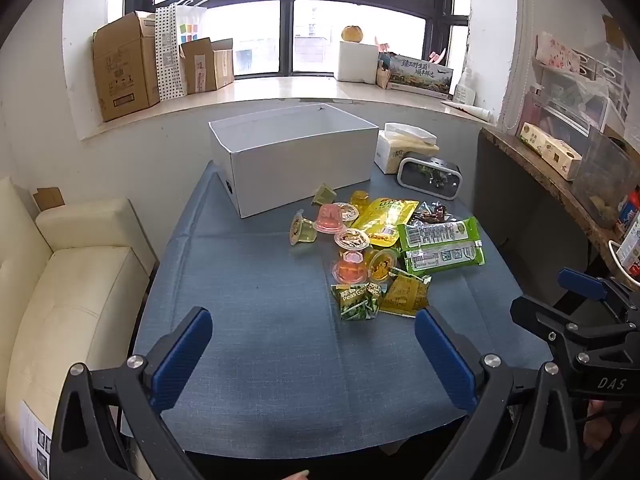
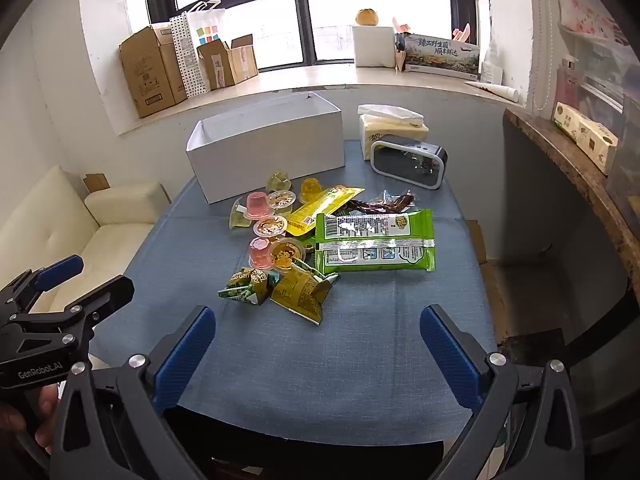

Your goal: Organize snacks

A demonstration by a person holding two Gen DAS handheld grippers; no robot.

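A pile of snacks lies on the blue table (image 1: 260, 340): jelly cups (image 1: 348, 268) (image 2: 264, 254), a big green packet (image 1: 440, 244) (image 2: 374, 240), a yellow pouch (image 1: 382, 218) (image 2: 320, 208), small green pea packets (image 1: 358, 300) (image 2: 246, 286) and a dark wrapped snack (image 2: 380, 204). An open white box (image 1: 296, 160) (image 2: 268, 144) stands behind the pile. My left gripper (image 1: 314, 354) is open and empty, near the table's front, short of the pile. My right gripper (image 2: 318, 354) is open and empty, also short of the pile.
A tissue box (image 1: 402, 146) (image 2: 390, 128) and a grey clock (image 1: 430, 176) (image 2: 408, 162) stand right of the white box. A cream sofa (image 1: 68, 288) is on the left, a wooden shelf (image 1: 560, 184) on the right. Cardboard boxes (image 1: 124, 64) line the windowsill.
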